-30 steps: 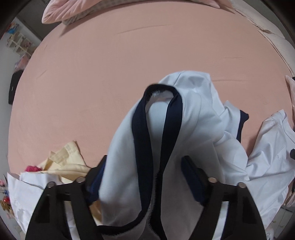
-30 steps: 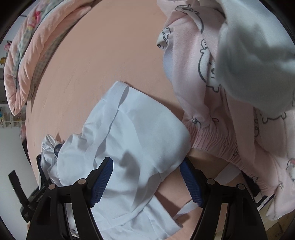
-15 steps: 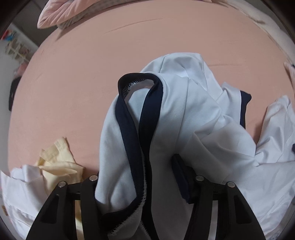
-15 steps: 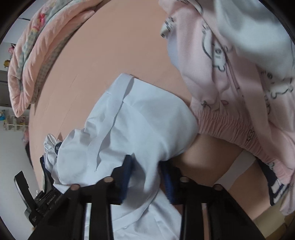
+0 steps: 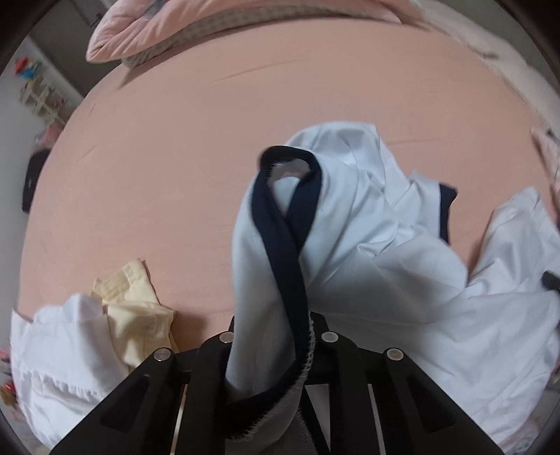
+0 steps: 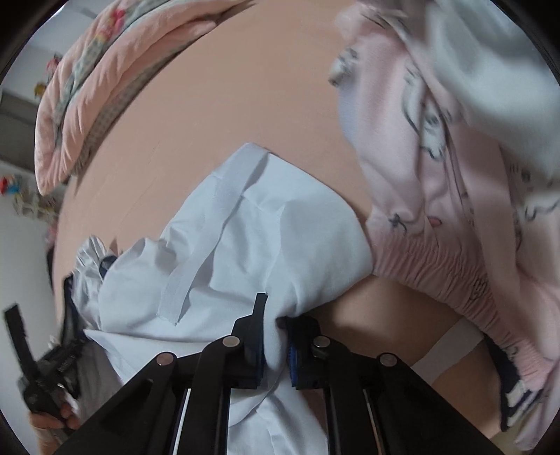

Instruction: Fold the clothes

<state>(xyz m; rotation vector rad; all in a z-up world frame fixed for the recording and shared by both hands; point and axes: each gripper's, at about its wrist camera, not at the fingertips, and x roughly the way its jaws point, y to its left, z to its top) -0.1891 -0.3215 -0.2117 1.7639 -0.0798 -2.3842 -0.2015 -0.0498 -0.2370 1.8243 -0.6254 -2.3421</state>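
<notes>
A pale blue-white shirt (image 5: 367, 266) with a navy collar (image 5: 280, 224) lies crumpled on the pink bed sheet (image 5: 175, 157). My left gripper (image 5: 273, 325) points steeply down, its jaws closing with the collar edge pinched between them. In the right wrist view the same shirt (image 6: 245, 252) spreads leftward, and my right gripper (image 6: 274, 329) has its jaws closing tight on a fold of its white cloth. The left gripper (image 6: 42, 395) shows at that view's lower left, held in a hand (image 6: 52, 423).
A yellow garment (image 5: 133, 315) and a white garment (image 5: 59, 343) lie at the sheet's near left. Pink printed pyjamas (image 6: 437, 210) are heaped on the right, close to the right gripper. A folded pink quilt (image 5: 175, 31) runs along the far edge.
Both grippers went from wide open around the shirt to pinched on it. The left one closed on the navy collar, the right one on a white fold, and both shifted a little.
</notes>
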